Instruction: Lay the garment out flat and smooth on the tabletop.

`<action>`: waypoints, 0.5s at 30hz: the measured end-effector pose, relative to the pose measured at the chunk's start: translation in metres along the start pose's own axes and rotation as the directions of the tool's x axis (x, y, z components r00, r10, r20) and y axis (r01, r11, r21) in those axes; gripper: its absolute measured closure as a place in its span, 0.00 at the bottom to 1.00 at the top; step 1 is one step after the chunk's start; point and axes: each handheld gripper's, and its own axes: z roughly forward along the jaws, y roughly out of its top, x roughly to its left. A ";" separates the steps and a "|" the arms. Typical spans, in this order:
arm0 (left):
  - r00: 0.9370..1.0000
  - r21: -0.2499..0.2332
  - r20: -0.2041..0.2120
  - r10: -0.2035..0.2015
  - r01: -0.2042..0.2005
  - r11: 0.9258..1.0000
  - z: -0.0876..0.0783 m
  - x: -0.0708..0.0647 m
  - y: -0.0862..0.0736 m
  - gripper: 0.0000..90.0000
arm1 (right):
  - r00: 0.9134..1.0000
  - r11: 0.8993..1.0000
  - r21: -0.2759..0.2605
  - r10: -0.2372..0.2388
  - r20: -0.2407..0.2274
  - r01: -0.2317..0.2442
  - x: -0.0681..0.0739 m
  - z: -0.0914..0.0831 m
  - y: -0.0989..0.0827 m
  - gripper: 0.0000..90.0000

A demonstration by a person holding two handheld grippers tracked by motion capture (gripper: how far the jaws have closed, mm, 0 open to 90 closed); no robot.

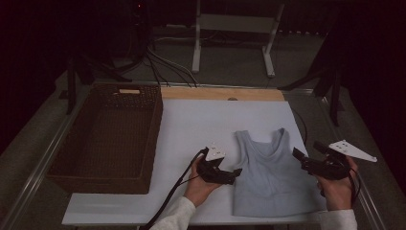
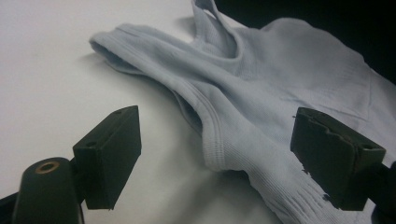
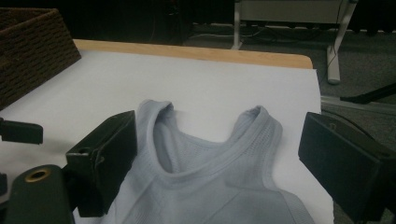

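A light blue tank top (image 1: pixel 273 177) lies flat on the white sheet (image 1: pixel 201 120), straps pointing to the far side. My left gripper (image 1: pixel 235 175) rests at the top's left edge, held in a hand. In the left gripper view my left gripper (image 2: pixel 224 154) is open. One jaw stands over the bare sheet and the other over the cloth, with the tank top's (image 2: pixel 261 84) armhole hem between them. My right gripper (image 1: pixel 307 150) hovers at the top's right side. In the right gripper view my right gripper (image 3: pixel 224 158) is open, and the tank top's (image 3: pixel 201 177) neckline lies ahead.
A dark wicker basket (image 1: pixel 153 139) stands at the left of the sheet, and this basket (image 3: pixel 28 51) also shows at the upper left of the right gripper view. A wooden board edge (image 1: pixel 222 93) runs along the far side. Beyond it are a white metal stand (image 1: pixel 196 43) and cables on the floor.
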 end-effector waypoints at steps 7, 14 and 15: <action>1.000 0.040 0.011 0.000 -0.001 0.999 0.009 -0.003 -0.005 0.22 | 1.000 1.000 -0.004 -0.001 0.001 0.001 0.000 0.000 0.000 0.13; 0.996 0.080 0.087 -0.005 -0.002 0.997 0.015 -0.006 -0.009 0.45 | 1.000 1.000 -0.009 -0.003 0.001 0.003 0.001 -0.001 0.001 0.13; 0.996 0.089 0.087 -0.004 -0.004 0.996 0.016 -0.006 -0.009 0.50 | 1.000 1.000 -0.010 -0.001 0.003 0.001 0.000 -0.001 0.001 0.13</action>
